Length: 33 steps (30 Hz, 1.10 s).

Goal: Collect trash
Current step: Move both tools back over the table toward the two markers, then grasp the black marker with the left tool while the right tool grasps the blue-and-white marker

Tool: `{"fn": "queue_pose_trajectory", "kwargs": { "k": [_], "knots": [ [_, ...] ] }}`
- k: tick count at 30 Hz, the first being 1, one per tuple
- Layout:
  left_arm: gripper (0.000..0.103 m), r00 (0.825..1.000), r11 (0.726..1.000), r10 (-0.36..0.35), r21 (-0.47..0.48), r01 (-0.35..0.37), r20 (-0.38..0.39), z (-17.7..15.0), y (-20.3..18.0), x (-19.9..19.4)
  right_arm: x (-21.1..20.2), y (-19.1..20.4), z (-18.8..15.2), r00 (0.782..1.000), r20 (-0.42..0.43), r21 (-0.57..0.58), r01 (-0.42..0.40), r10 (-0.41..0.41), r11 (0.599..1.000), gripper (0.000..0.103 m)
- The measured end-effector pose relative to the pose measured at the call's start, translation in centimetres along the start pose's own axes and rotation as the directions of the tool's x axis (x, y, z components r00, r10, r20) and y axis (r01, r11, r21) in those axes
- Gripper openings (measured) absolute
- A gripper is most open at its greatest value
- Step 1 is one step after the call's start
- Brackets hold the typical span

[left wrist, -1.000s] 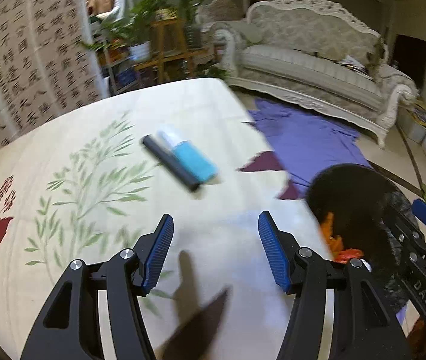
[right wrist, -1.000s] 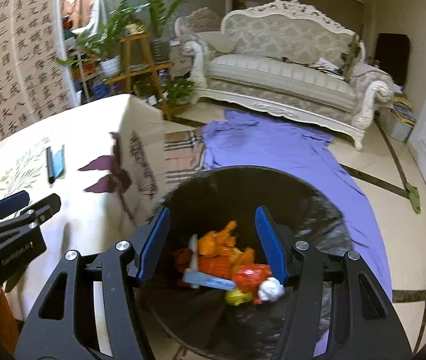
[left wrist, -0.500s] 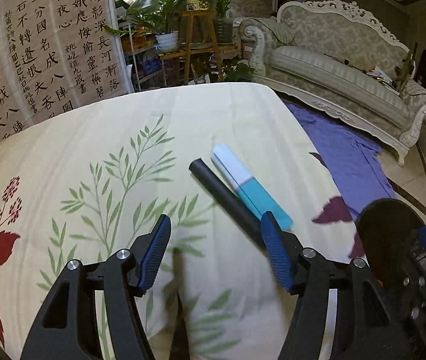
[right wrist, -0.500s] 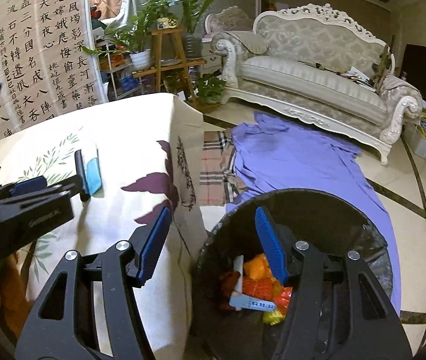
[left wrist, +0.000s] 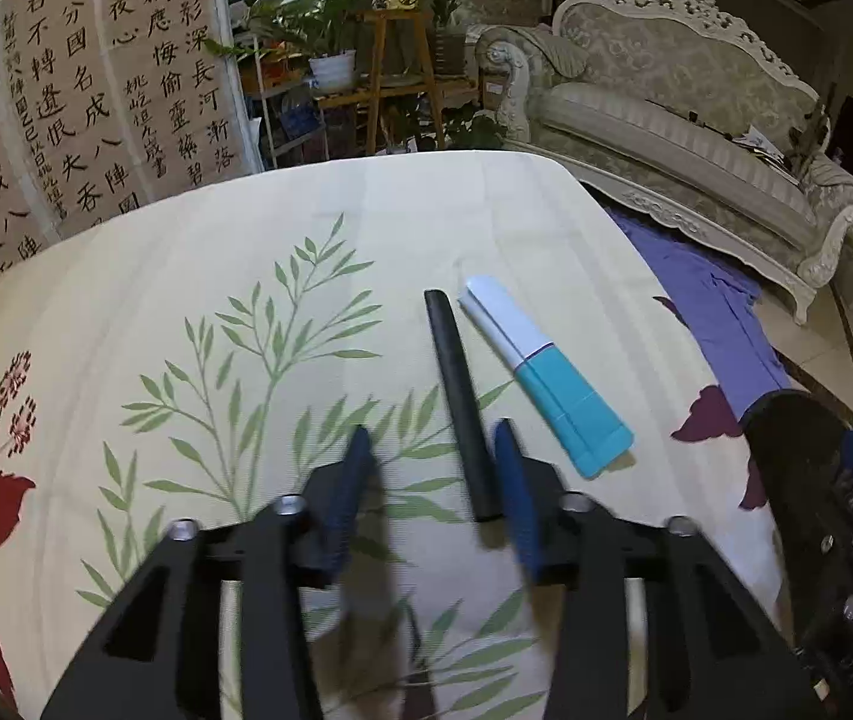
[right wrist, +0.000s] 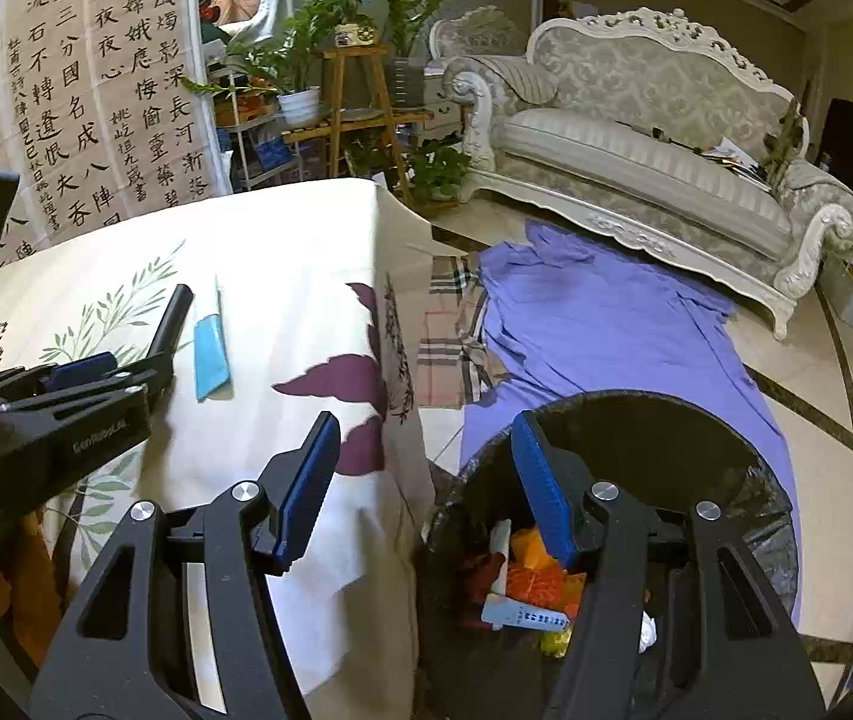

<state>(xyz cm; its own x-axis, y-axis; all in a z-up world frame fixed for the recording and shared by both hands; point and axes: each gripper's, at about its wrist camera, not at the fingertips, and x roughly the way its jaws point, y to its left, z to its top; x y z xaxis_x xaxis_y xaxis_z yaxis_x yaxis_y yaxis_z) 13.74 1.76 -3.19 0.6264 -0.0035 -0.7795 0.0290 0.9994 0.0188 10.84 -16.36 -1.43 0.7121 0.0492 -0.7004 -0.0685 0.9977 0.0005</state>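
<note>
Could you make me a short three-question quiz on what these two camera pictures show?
1. True or false: the left hand-held gripper is already clamped on the black stick.
2. Which item lies right beside the black stick on the tablecloth? A) a white-and-teal tube B) a banana C) a cup
3. Fill in: under the right hand-held gripper stands a black ____ holding colourful trash.

Key: 1 false, its fingers are apart with the stick's near end between them. 2 A. 3 bin.

Both wrist views share the table [left wrist: 438,204] from close above
</note>
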Motion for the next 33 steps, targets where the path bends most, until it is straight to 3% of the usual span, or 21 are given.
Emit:
{"fn": "queue_pose_trajectory", "kwargs": {
  "k": [4,14,26,28,33],
  "knots": [
    [0.012,1.000,1.000,-0.001,0.013,0.001,0.006,-0.2,0.9,-0.2,-0.1,1.3,0.4,1.000,0.001,-0.022,-0.026,0.026,0.999,0.058],
    [0.012,1.000,1.000,0.005,-0.007,-0.005,0.008,-1.7,4.4,-1.5,1.3,5.7,-0.1,0.988,-0.088,-0.085,-0.131,0.123,0.988,0.058],
    [0.012,0.993,0.987,0.113,-0.118,-0.111,0.011,-3.3,12.3,-3.2,5.0,9.4,3.0,0.986,-0.122,-0.139,-0.129,0.113,0.982,0.056],
    [0.012,0.992,0.982,0.129,-0.141,-0.127,0.005,-3.4,13.6,-3.1,5.5,9.9,3.3,0.987,-0.125,-0.150,-0.123,0.104,0.981,0.053],
    [0.012,0.990,0.974,0.140,-0.178,-0.137,0.000,-3.7,15.7,-3.1,6.3,10.9,3.8,0.986,-0.131,-0.173,-0.123,0.101,0.977,0.032]
  ]
}}
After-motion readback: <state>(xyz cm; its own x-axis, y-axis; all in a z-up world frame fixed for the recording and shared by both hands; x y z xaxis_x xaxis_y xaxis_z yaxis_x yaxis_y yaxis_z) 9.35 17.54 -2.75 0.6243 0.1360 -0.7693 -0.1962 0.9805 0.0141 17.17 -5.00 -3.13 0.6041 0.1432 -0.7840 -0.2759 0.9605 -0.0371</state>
